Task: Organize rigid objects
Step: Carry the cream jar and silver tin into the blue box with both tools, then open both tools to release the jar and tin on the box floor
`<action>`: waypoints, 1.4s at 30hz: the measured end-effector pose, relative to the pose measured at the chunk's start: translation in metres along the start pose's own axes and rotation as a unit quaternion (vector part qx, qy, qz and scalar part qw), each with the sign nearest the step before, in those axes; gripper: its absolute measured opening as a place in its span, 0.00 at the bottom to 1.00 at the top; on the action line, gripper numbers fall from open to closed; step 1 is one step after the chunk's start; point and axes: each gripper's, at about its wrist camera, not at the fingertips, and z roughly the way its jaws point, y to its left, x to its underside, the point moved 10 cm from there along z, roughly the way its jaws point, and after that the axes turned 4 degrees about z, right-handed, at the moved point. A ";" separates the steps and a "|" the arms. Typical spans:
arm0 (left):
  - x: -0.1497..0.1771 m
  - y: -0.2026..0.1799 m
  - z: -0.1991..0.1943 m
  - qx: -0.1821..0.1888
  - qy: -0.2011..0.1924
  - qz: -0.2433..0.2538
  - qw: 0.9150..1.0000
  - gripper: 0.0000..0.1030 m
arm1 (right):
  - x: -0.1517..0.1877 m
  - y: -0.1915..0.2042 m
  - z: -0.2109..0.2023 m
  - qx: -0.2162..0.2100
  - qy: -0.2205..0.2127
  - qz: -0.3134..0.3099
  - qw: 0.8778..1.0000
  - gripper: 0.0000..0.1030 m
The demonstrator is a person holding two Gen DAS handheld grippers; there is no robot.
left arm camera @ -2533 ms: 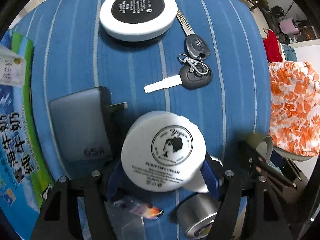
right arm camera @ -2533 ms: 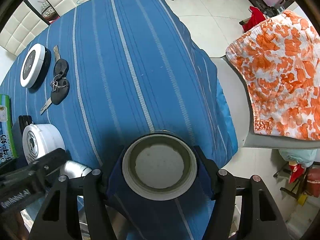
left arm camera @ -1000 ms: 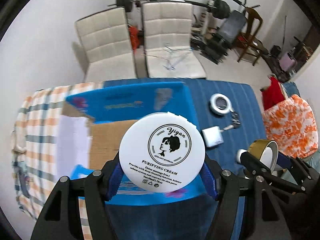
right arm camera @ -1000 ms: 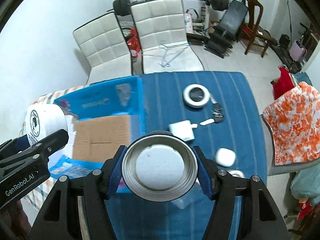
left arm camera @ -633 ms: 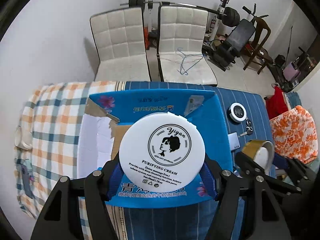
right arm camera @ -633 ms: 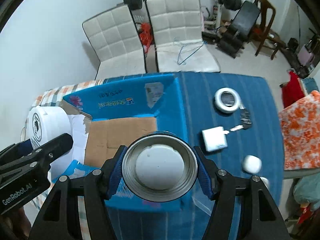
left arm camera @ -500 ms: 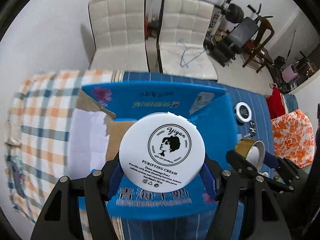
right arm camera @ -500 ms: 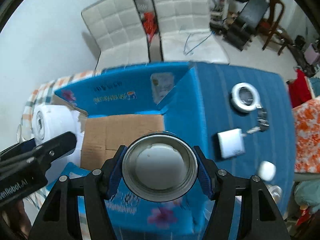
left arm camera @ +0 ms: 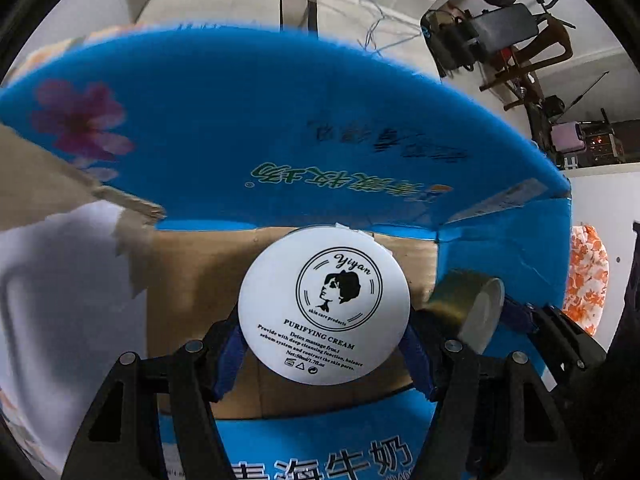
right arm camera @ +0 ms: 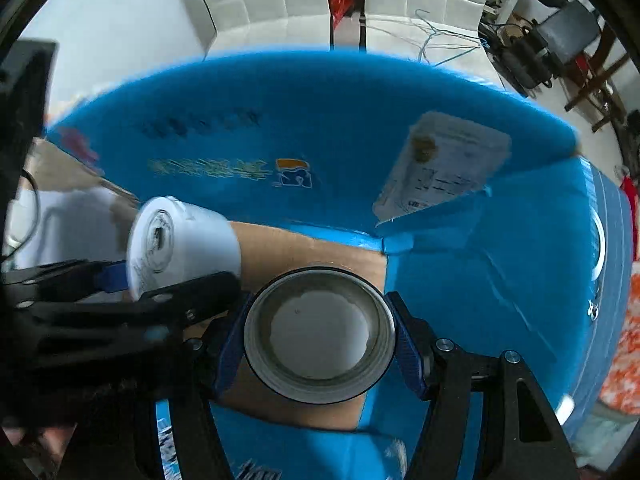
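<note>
Both claws I am steering are loaded above the open cardboard box (left arm camera: 280,128), my landmark for everything else. Its blue flaps stand up on the far side and its brown floor (right arm camera: 320,256) lies directly under the fingers. My left gripper (left arm camera: 324,344) is clamped on the white cream jar (left arm camera: 324,306), label face toward the camera, held over the middle of that floor. My right gripper (right arm camera: 320,332) pinches the gold-sided tin (right arm camera: 319,330) by its rim, just right of the jar and nearer the box's right wall (right arm camera: 500,280).

My worry is the pair of loads: they hang close together, and from the left wrist the tin (left arm camera: 466,308) looks almost touching the left finger. If I let go while one claw drifts toward the other, the tin may clip the jar, or either piece could land on its edge and roll against the right wall. Both views are motion-blurred, so I judge my height over the floor poorly; a high drop could make them bounce.
</note>
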 end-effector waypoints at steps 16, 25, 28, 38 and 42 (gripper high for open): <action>0.007 0.014 0.017 0.006 0.032 -0.046 0.998 0.64 | -0.017 -0.011 0.026 -0.015 0.033 -0.014 0.999 0.69; 0.015 0.011 -0.005 -0.041 0.016 -0.036 0.998 0.87 | 0.000 -0.017 0.006 -0.007 0.020 0.013 1.000 0.92; 0.023 0.009 -0.018 -0.062 0.005 -0.029 0.998 0.95 | 0.013 -0.022 -0.003 0.000 0.023 0.026 0.999 0.92; 0.044 0.036 -0.061 -0.138 -0.068 -0.001 0.988 1.00 | 0.044 -0.036 -0.055 0.008 -0.023 0.054 0.998 0.92; 0.046 0.025 -0.083 -0.157 -0.098 0.003 0.983 1.00 | 0.061 -0.032 -0.095 0.010 -0.052 0.061 0.997 0.92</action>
